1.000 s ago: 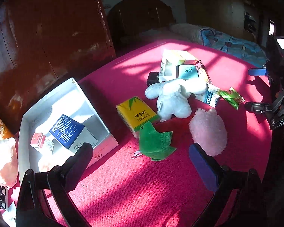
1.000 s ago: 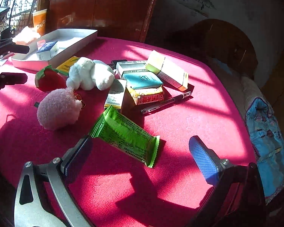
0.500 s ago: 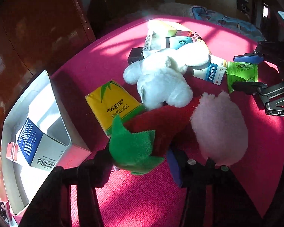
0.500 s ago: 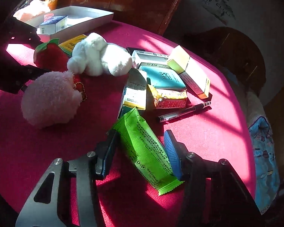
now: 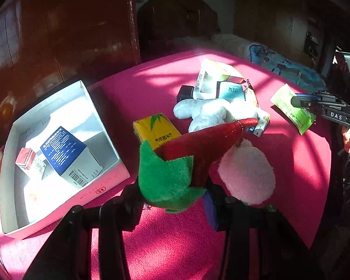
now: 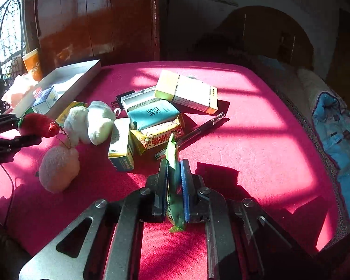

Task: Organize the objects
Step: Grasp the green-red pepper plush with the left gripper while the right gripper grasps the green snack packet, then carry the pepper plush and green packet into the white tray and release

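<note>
The strawberry plush (image 5: pixel 198 149), red with a green felt leaf cap, sits at lower centre of the left wrist view, gripped at its leaf end by the left gripper (image 5: pixel 175 200), whose jaws are closing on it. In the right wrist view the same toy appears at far left, raised off the cloth. A bead chain (image 6: pixel 66 137) runs from its tip down to the pink pompom (image 5: pixel 247 172), which rests on the red tablecloth (image 5: pixel 179 240) just right of the strawberry.

The green snack packet (image 6: pixel 173 163) stands on edge at centre of the right wrist view, clamped between the pads of the right gripper (image 6: pixel 175 179); the jaws are clenched flat against it. In the left wrist view the packet shows at the right edge, lifted clear of the cloth.

Behind the strawberry lie a yellow tissue pack (image 5: pixel 156 128) and a white plush animal (image 5: pixel 210 114), touching each other. Beyond them, at upper centre, a pile of cartons: a teal packet (image 6: pixel 151 114) atop a yellow box (image 6: pixel 158 137), a long cream-and-yellow box (image 6: pixel 186 91), and a small carton standing upright (image 6: pixel 121 142). A black pen (image 6: pixel 193 133) lies beside the pile on its right, and a black charger plug (image 6: pixel 123 96) on its far side.

A white cardboard tray (image 5: pixel 100 116) occupies the left of the left wrist view, holding a blue-and-white box (image 5: pixel 65 151) and a small red box (image 5: pixel 25 158)
</note>
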Motion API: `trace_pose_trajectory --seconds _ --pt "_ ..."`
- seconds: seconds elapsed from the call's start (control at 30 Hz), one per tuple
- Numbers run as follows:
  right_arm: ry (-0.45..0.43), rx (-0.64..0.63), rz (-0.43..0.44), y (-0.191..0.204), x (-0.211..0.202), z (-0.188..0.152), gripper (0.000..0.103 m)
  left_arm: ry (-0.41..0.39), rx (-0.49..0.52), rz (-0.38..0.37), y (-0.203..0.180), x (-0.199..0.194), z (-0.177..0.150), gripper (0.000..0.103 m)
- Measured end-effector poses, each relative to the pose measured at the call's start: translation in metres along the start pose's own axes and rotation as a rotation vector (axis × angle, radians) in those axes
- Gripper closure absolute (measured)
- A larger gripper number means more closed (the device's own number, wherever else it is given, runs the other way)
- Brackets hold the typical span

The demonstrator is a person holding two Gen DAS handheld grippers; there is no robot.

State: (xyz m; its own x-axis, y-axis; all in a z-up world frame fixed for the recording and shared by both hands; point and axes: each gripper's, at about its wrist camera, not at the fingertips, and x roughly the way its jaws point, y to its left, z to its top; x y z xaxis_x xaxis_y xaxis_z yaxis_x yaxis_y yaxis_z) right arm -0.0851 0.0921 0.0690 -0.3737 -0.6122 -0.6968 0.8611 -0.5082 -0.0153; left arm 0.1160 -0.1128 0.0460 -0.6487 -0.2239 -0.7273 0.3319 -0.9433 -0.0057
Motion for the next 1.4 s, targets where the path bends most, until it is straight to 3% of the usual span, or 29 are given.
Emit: trace_pose_trajectory --seconds 0.23,0.6,0.67,0.77,0.93,1.27,1.4 --pt "-0.069 0.032 0.059 0.009 -0.021 0.016 0.094 -0.074 -0.055 0.011 0.011 -0.025 0.005 0.059" --pt "-0.135 0.029 0.083 0.026 -0.044 0.033 0.094 -0.159 -0.036 -0.011 -0.002 -0.058 0.005 0.059" --pt "-0.143 0.020 0.082 0.029 -0.047 0.035 0.094 -0.172 0.020 0.052 -0.006 -0.062 0.006 0.059" --pt "-0.145 0.017 0.089 0.032 -0.049 0.037 0.094 -0.075 0.177 0.220 -0.013 -0.048 -0.005 0.059" --pt "-0.142 0.010 0.100 0.037 -0.048 0.035 0.094 0.108 0.235 0.295 0.001 -0.036 -0.047 0.059" --pt "-0.143 0.003 0.104 0.046 -0.045 0.037 0.094 0.219 0.054 0.538 0.067 -0.066 -0.107 0.059" --pt "-0.153 0.000 0.114 0.051 -0.048 0.041 0.094 0.152 -0.083 0.549 0.088 -0.091 -0.116 0.059"
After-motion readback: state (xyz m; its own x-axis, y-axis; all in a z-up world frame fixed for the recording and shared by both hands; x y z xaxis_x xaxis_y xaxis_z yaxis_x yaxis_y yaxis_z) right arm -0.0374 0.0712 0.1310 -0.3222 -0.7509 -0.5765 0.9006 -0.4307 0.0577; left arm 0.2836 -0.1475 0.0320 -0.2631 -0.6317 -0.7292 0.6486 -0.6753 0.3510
